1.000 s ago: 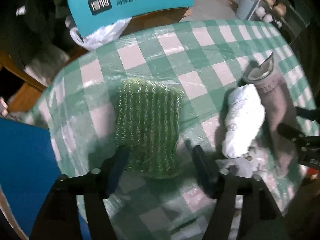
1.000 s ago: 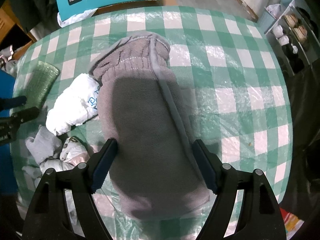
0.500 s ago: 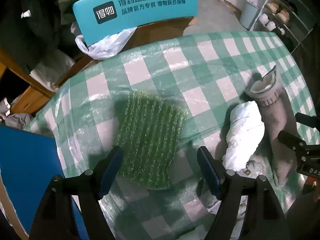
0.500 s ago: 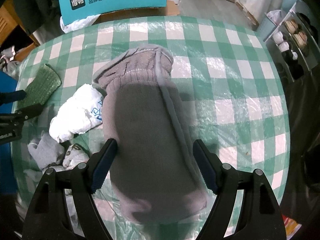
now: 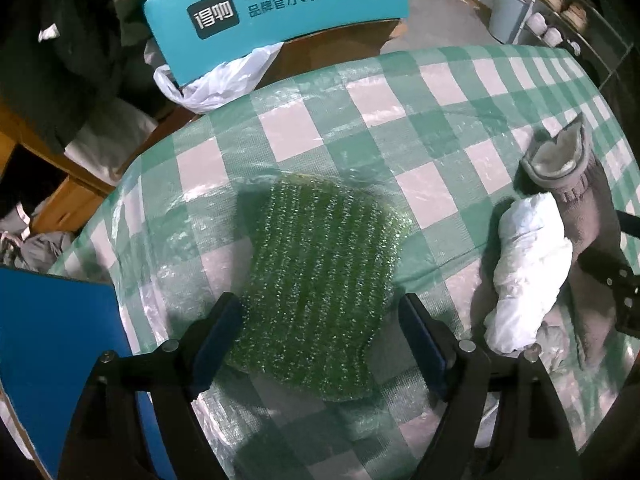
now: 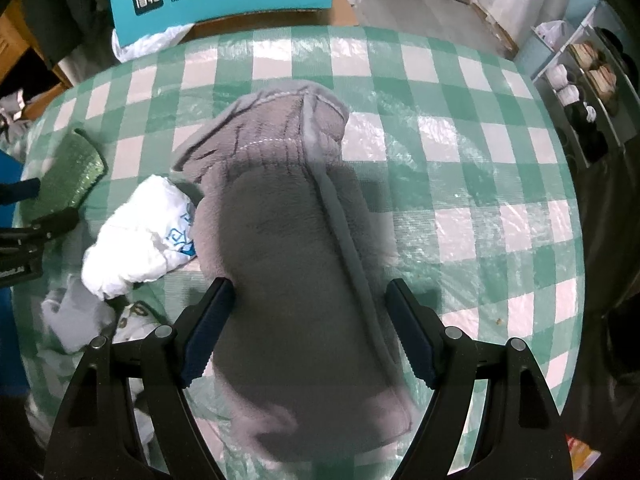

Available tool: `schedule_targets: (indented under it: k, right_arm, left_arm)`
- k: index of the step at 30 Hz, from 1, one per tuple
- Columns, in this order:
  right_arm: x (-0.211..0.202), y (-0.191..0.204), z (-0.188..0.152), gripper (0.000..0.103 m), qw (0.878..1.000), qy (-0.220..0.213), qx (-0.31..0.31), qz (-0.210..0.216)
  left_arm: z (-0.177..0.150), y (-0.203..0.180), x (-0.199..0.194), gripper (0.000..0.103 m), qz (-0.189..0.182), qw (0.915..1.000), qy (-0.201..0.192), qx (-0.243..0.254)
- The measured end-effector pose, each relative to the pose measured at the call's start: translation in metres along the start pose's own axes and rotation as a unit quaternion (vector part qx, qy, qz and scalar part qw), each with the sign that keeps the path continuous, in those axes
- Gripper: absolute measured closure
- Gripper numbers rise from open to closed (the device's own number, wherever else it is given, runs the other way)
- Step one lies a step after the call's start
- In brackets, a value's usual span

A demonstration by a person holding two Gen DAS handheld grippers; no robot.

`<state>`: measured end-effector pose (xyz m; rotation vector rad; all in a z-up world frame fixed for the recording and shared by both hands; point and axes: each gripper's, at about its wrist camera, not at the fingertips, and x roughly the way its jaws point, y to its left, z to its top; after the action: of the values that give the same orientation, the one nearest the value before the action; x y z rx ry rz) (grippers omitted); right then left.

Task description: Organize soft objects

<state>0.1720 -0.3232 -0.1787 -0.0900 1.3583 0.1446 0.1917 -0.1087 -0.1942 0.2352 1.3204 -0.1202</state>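
Observation:
A green glittery knitted cloth (image 5: 320, 264) lies flat on the checked tablecloth (image 5: 440, 120). My left gripper (image 5: 316, 308) points down over its near end. Its jaws are opening, with the cloth between them and the pads clear of it. A long grey fleece sock (image 6: 288, 248) lies on the table, cuff away from me. My right gripper (image 6: 309, 286) stands open astride it without pinching. A white rolled bundle (image 6: 136, 236) rests against the sock's left side. The green cloth (image 6: 70, 176) shows at the right wrist view's left edge.
Small pale socks (image 6: 72, 320) lie in a heap near the white bundle. A teal chair back (image 5: 280, 4) with a white plastic bag stands beyond the table's far edge. A blue panel (image 5: 52, 340) is at the near left. Shelves (image 6: 584, 80) stand at the right.
The left gripper's jaws have spread wider around the green cloth. The right gripper and the grey sock have stayed where they were.

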Motion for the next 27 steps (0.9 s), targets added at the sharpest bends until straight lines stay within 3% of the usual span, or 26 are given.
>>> schedule_targets:
  k: [6,7,9,11,12,15,17,19,21,27]
  right_arm:
    - [0.011,0.000,-0.002,0.024,1.000,0.006,-0.006,-0.006]
    - [0.011,-0.001,-0.002,0.024,1.000,0.005,-0.005,-0.005]
    - [0.013,-0.002,-0.003,0.024,1.000,0.004,-0.003,-0.001]
    - [0.013,-0.002,-0.005,0.024,1.000,0.001,-0.003,-0.001]
    - [0.013,-0.002,-0.005,0.024,1.000,-0.001,-0.002,0.000]
    - [0.012,-0.001,-0.010,0.030,1.000,-0.007,-0.003,0.009]
    - [0.011,0.001,-0.011,0.041,1.000,-0.009,-0.005,0.020]
    - [0.008,0.004,-0.012,0.060,0.999,-0.011,-0.010,0.035]
    - [0.005,0.004,-0.013,0.070,0.999,-0.010,-0.008,0.048]
    - [-0.008,0.006,-0.015,0.076,0.998,-0.017,-0.006,0.057]
  left_arm:
    - [-0.005,-0.005,-0.001,0.022,0.013,0.9997,-0.015,0.013]
    - [-0.006,-0.004,-0.002,0.027,0.013,0.9996,-0.021,0.011]
    - [-0.010,-0.004,-0.008,0.042,0.013,0.9994,-0.031,0.009]
    - [-0.010,-0.002,-0.011,0.077,0.009,0.9993,-0.035,0.006]
    - [-0.009,-0.001,-0.012,0.084,0.004,0.9994,-0.033,0.002]
    - [-0.009,0.005,-0.013,0.088,-0.015,0.9994,-0.029,-0.012]
    - [-0.010,0.007,-0.013,0.089,-0.026,0.9992,-0.024,-0.019]
    - [-0.012,0.005,-0.014,0.089,-0.034,0.9991,-0.020,-0.019]
    - [-0.015,0.001,-0.019,0.089,-0.029,0.9993,-0.023,-0.009]
    - [-0.021,-0.006,-0.039,0.089,-0.028,0.9990,-0.035,0.000]
